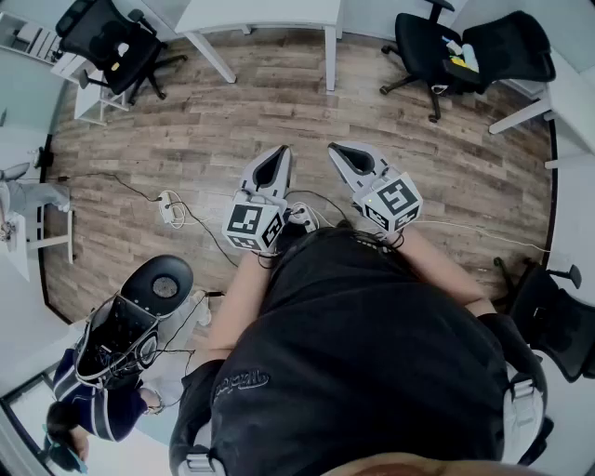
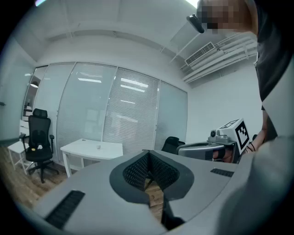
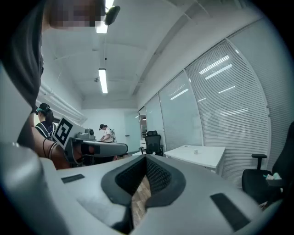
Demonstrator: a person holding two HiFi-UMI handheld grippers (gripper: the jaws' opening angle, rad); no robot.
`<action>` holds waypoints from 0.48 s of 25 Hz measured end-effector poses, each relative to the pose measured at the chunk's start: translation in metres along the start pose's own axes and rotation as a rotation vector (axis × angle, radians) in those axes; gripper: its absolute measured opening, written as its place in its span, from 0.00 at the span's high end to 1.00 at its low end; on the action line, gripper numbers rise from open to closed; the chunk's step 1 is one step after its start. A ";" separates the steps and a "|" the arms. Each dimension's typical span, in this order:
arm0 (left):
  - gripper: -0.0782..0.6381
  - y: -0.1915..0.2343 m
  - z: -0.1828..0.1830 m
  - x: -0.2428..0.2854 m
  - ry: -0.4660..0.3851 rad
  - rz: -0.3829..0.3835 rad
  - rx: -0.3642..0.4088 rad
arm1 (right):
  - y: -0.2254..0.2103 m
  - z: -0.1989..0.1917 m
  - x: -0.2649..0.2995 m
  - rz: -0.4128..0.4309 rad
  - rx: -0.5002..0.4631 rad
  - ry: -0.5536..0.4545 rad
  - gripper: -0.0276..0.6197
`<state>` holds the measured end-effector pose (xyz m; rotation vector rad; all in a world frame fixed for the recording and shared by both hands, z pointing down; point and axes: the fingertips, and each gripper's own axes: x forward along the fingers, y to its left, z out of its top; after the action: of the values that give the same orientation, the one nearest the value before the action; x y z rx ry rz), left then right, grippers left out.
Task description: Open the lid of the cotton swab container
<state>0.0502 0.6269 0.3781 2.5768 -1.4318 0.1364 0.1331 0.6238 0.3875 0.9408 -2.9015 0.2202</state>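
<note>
I hold both grippers at waist height over the wooden floor, pointing forward and side by side. The left gripper (image 1: 277, 153) is shut with nothing in it, and its dark ribbed pads meet at the tip (image 2: 148, 153). The right gripper (image 1: 337, 149) is also shut and empty (image 3: 146, 158). Each gripper view shows the other gripper beside it: the right gripper (image 2: 202, 149) and the left gripper (image 3: 98, 148). A small white thing (image 2: 98, 147) (image 3: 196, 150) stands on a white table (image 2: 92, 149) some way ahead, too small to tell what it is. No cotton swab container shows in the head view.
A white table (image 1: 260, 14) stands ahead across the floor. Black office chairs (image 1: 112, 42) (image 1: 432, 46) flank it. Cables and a power strip (image 1: 170, 206) lie on the floor at the left. A stool (image 1: 158, 284) and another person (image 1: 93, 409) are at the lower left.
</note>
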 end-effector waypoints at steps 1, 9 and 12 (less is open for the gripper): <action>0.87 0.000 0.000 0.000 0.000 0.000 -0.002 | 0.000 0.000 -0.001 -0.001 0.001 0.001 0.92; 0.87 -0.004 -0.002 0.006 0.006 -0.020 -0.008 | -0.006 -0.001 -0.003 -0.017 0.014 -0.002 0.92; 0.87 -0.004 -0.002 0.006 0.008 -0.029 -0.006 | -0.005 -0.002 0.001 -0.015 0.013 -0.004 0.92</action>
<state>0.0565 0.6247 0.3807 2.5886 -1.3891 0.1377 0.1356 0.6197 0.3900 0.9663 -2.8985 0.2367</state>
